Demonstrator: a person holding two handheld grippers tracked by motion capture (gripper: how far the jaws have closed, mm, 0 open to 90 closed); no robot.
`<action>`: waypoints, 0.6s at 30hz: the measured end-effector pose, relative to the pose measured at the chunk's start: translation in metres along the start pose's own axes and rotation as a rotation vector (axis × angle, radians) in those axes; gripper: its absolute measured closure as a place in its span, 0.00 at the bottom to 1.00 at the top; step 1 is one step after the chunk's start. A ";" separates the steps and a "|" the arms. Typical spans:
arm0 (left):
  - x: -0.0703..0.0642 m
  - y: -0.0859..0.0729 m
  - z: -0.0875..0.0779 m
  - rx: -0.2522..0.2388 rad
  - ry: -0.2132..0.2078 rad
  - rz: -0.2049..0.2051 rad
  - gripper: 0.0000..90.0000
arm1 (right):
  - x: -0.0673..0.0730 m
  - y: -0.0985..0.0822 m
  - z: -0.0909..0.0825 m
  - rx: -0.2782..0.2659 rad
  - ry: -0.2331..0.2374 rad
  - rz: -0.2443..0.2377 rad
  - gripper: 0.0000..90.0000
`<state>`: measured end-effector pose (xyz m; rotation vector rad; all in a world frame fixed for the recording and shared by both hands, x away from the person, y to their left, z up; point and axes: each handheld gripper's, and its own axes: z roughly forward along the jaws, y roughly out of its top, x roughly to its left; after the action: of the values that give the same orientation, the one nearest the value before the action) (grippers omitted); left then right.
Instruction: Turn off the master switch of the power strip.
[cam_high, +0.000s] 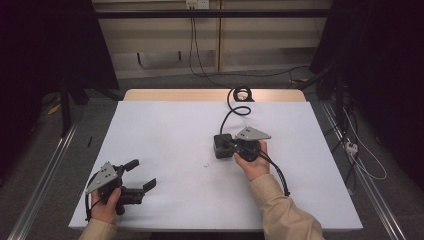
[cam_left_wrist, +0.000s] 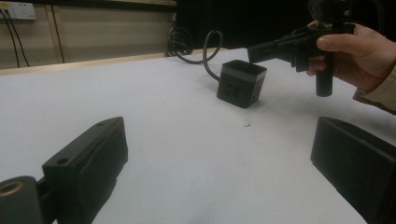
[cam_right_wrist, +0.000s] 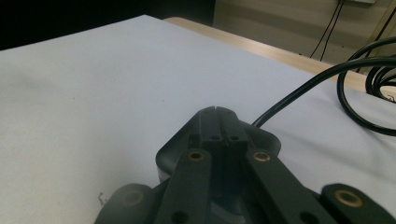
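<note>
A black cube-shaped power socket (cam_high: 220, 149) sits right of the table's middle, and its black cable (cam_high: 231, 112) runs back to a coil (cam_high: 242, 94) at the far edge. My right gripper (cam_high: 228, 143) is shut with nothing in it. Its tips hover just above the socket's top (cam_right_wrist: 169, 149). In the left gripper view the right gripper (cam_left_wrist: 258, 50) hangs apart from the socket (cam_left_wrist: 240, 83). My left gripper (cam_high: 142, 175) rests at the near left of the table. It is wide open with bare table between its jaws (cam_left_wrist: 219, 158).
The white table top (cam_high: 165, 130) has a wooden strip along its far edge. A tiny speck (cam_high: 206, 163) lies just left of the socket. Loose cables hang on the wall and lie on the floor to the right (cam_high: 360, 155).
</note>
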<state>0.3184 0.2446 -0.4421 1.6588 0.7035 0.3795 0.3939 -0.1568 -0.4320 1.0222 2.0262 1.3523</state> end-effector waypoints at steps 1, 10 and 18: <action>0.000 0.000 0.000 0.005 0.000 0.002 0.04 | 0.000 0.001 0.000 -0.004 0.000 -0.002 0.99; 0.000 0.000 -0.004 0.003 0.009 -0.004 0.04 | 0.002 0.003 -0.004 -0.001 0.002 0.047 0.65; -0.001 0.000 0.000 0.003 -0.003 0.000 0.04 | 0.006 0.003 -0.013 0.010 0.039 0.065 0.36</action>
<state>0.3179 0.2437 -0.4415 1.6616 0.7022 0.3756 0.3823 -0.1586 -0.4238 1.0829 2.0461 1.4064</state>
